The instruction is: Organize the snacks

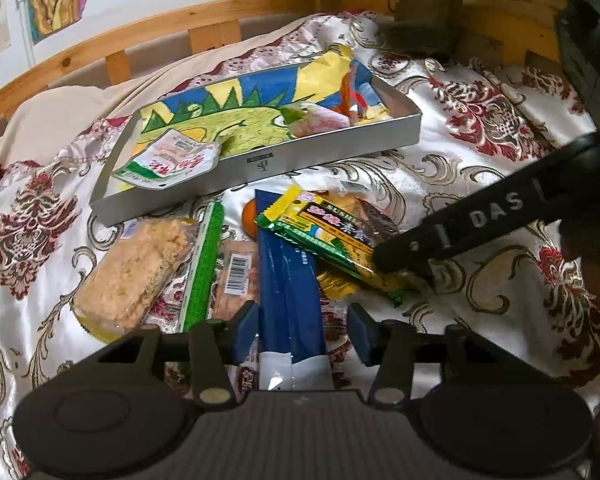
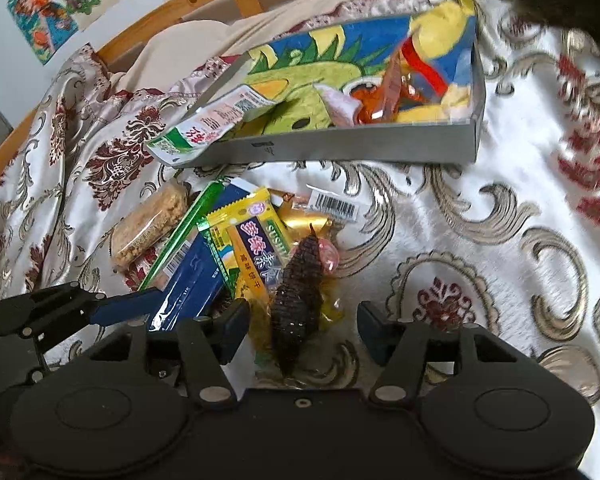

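Snacks sit in a loose pile on the bed's floral bedspread (image 1: 480, 184), just in front of the gray tray (image 1: 260, 160), which is lined w/ a colorful drawing. Your left gripper (image 1: 302, 330) hangs over the long blue packet (image 1: 288, 280): jaws apart, packet running up between them, pads not pressing on it. Left of that packet lie a green-edged pack (image 1: 206, 264), a barcoded wrapper (image 1: 238, 268) and a clear-wrapped crumbly rice cake (image 1: 136, 268).

Your right gripper (image 2: 304, 330) is over the dark cone-shaped snack (image 2: 296, 300), jaws apart, nothing clamped; the cone lies between them, w/ clear gaps to both pads. Beside the cone is the yellow-green sushi-label pack (image 2: 248, 240), resting across the blue packet. In the left view one right finger (image 1: 404, 248) touches that pack's near end.

Already in the tray: a white-and-green pouch (image 1: 168, 160) hanging over the left corner, plus a pink-white wrapped item (image 1: 320, 120) and orange-red wrappers (image 2: 384, 100) at the right end.
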Demonstrator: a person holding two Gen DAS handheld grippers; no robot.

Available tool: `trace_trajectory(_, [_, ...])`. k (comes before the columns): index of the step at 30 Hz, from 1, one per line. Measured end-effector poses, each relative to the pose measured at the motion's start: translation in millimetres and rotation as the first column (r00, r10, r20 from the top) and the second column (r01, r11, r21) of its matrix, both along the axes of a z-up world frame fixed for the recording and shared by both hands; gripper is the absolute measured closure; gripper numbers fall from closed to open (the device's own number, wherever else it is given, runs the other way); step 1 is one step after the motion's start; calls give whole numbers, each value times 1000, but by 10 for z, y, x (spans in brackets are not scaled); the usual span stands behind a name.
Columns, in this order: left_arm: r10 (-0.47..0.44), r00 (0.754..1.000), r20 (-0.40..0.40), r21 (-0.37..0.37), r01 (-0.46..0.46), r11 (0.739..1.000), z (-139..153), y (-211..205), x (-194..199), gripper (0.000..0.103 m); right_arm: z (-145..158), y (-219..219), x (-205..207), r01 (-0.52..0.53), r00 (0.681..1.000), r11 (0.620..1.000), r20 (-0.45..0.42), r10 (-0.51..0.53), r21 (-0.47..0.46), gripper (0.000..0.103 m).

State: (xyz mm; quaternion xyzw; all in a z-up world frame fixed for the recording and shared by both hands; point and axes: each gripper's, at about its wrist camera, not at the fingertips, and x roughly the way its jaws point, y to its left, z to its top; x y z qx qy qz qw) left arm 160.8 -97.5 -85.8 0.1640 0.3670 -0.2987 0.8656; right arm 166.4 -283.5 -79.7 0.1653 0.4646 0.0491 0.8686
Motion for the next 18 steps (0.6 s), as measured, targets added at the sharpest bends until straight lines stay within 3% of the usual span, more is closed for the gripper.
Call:
trace_trajectory(2, [-2,1000,3,3,2,1000,-3,-10,-9,45,-50,-13,25,10,1000,1000,-5,-10,22,41])
trace_trajectory(3, [-4,1000,4,4,3,1000,-5,-10,-12,46,-62,-14,35,16,1000,1000,-6,-15,27,47])
trace_trajectory(4, [-2,1000,3,4,2,1000,-2,-6,-10,49,-67,-16,39,15,1000,999,-3,-15,35,54])
trace_trajectory(7, [39,999,-1,-2,-39,999,17,29,29,66,-37,32,17,4,1000,999,2,-4,33,55])
trace_trajectory(13, [135,988,-75,-70,-140,988,57,160,164,82,20,72,-14,4,1000,1000,5,-5,24,58])
trace_trajectory(14, [146,985,-95,-86,-154,984,59,185,190,82,46,71,-29,9,1000,1000,8,-9,29,73])
trace_trajectory(15, [152,983,-106,-96,-162,982,58,201,206,82,74,68,-46,10,1000,1000,13,-10,30,78])
trace_trajectory(18, [142,986,-89,-85,-150,985,50,193,192,81,155,25,-97,32,999,998,25,-34,53,83])
